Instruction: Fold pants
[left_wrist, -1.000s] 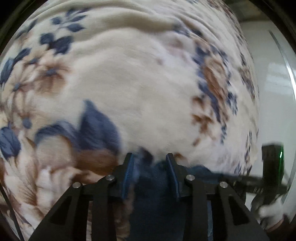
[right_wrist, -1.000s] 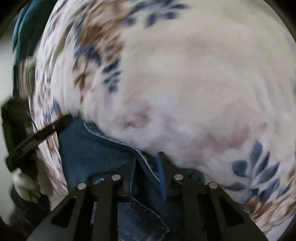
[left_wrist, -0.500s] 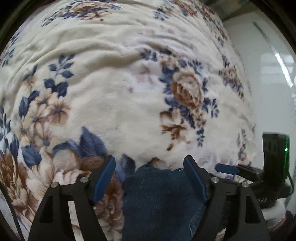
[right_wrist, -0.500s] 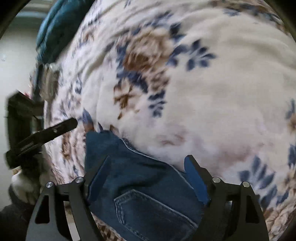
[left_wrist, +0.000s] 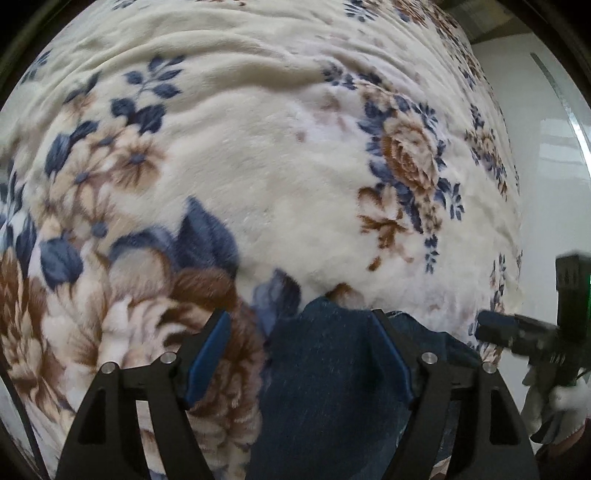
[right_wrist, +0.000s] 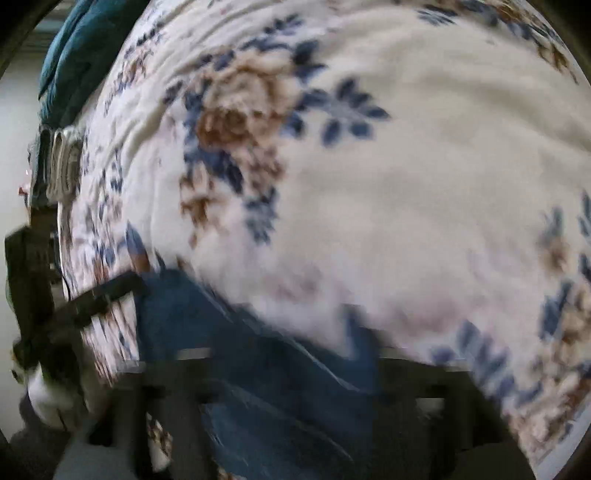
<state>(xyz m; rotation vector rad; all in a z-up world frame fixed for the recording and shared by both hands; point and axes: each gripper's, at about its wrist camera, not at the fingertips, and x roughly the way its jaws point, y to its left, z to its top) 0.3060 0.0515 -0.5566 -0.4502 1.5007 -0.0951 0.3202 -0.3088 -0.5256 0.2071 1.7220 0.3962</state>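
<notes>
Presently the left gripper (left_wrist: 301, 350) has its fingers spread wide, nothing clamped, dark denim pants (left_wrist: 328, 384) lying between them on the floral blanket (left_wrist: 277, 166) near its edge. Right gripper (right_wrist: 280, 373) is motion-blurred; fingers appear apart over the pants.

A cream floral blanket (left_wrist: 280, 177) is covering the bed. A white glossy floor (left_wrist: 546, 155) is reflecting light, and teal bedding (right_wrist: 77, 51) is lying at the far edge.

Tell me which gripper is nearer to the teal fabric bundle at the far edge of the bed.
Cannot tell. The teal bundle shows only in the right wrist view, far up-left of the right gripper. The left gripper sits over the jeans, bundle unseen.
</notes>
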